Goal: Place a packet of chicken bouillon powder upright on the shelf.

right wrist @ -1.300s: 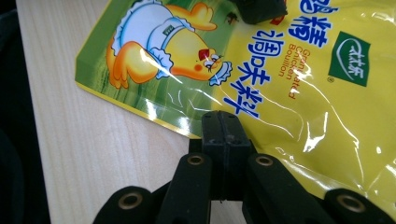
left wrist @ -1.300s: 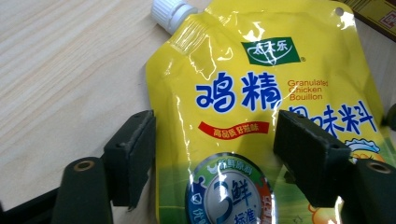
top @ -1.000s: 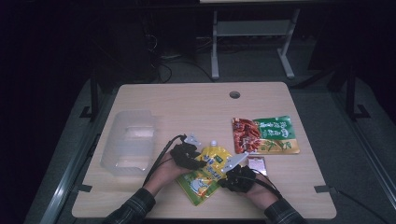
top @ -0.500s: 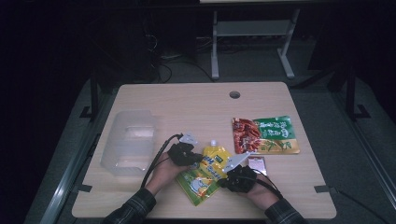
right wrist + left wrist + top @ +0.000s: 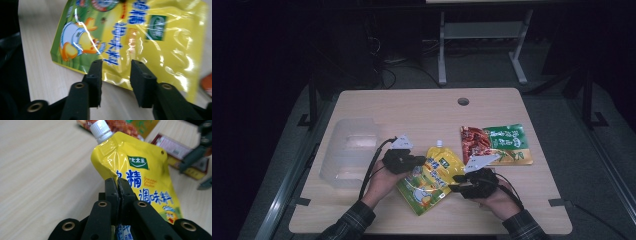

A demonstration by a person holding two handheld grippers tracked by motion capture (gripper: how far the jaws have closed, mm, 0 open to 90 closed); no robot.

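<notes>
My high view looks forward and down over the whole table (image 5: 492, 107) from well above, while both gripper views sit low and close on opposite edges of the yellow pouch (image 5: 430, 177), which all three views share.

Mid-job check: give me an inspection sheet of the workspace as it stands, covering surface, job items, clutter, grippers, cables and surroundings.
Surface: light wood table with a round hole near the far edge.
Job's things: yellow spouted pouch, white cap pointing away from the person.
Clutter: clear plastic container at left; red-and-green packet at right; small flat packet by the pouch.
Grippers: left gripper shut on the pouch's edge; right gripper open at the pouch's opposite edge.
Cables: black cable trails from the left gripper.
Surroundings: dark floor, grey metal stand behind the table.
</notes>
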